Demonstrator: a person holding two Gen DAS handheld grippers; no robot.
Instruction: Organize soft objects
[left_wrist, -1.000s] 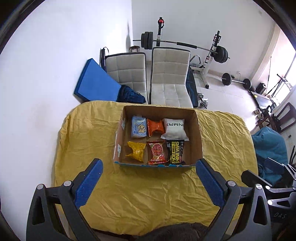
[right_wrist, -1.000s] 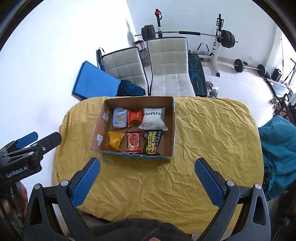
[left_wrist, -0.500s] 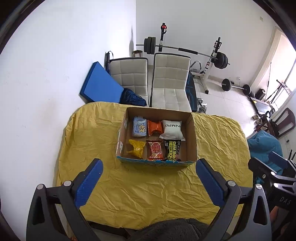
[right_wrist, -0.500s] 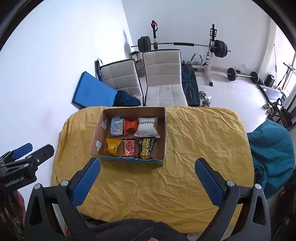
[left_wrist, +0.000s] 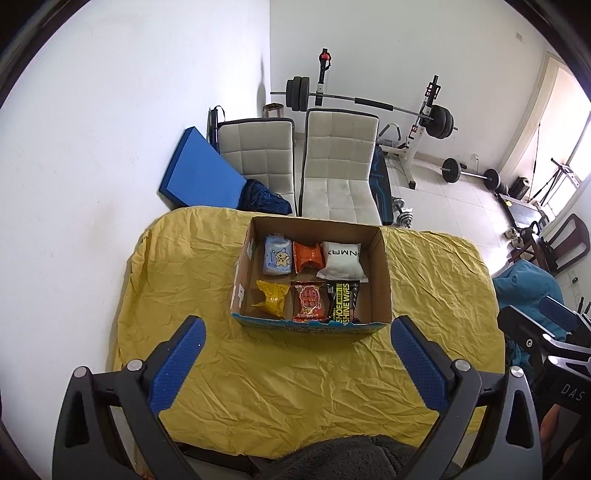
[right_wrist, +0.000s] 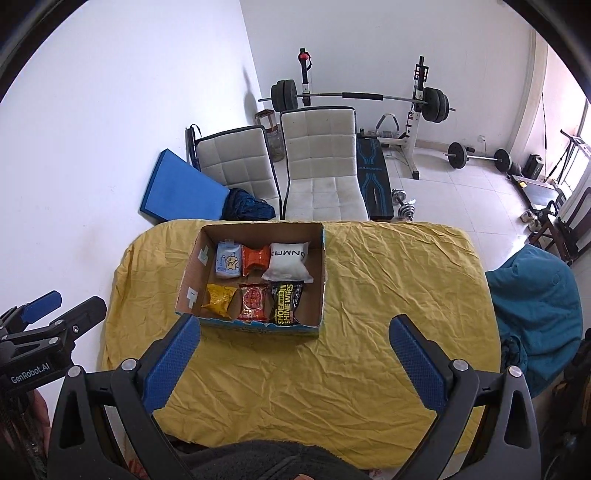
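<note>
An open cardboard box (left_wrist: 384, 273) (right_wrist: 190, 266) sits on the yellow-covered table. Inside lie several soft packets in two rows: a light blue pack (left_wrist: 277, 255), an orange pack (left_wrist: 307, 253), a white pillow pack (left_wrist: 343, 260), a yellow pack (left_wrist: 270, 297), a red pack (left_wrist: 309, 304) and a black shoe-wipes pack (left_wrist: 343, 302). My left gripper (left_wrist: 295, 363) is open and empty, held high above the table's near edge. My right gripper (right_wrist: 293, 360) is open and empty, likewise raised near the front edge.
The yellow tablecloth (right_wrist: 388, 295) is wrinkled. Two white chairs (left_wrist: 338, 166) stand behind the table, with a blue mat (left_wrist: 195, 177) against the wall and weight-lifting gear (right_wrist: 362, 98) beyond. A teal beanbag (right_wrist: 535, 295) sits at the right.
Both grippers have pulled back and up from the table, so the box looks smaller and farther. Nothing in the box has moved. Both grippers stay open.
</note>
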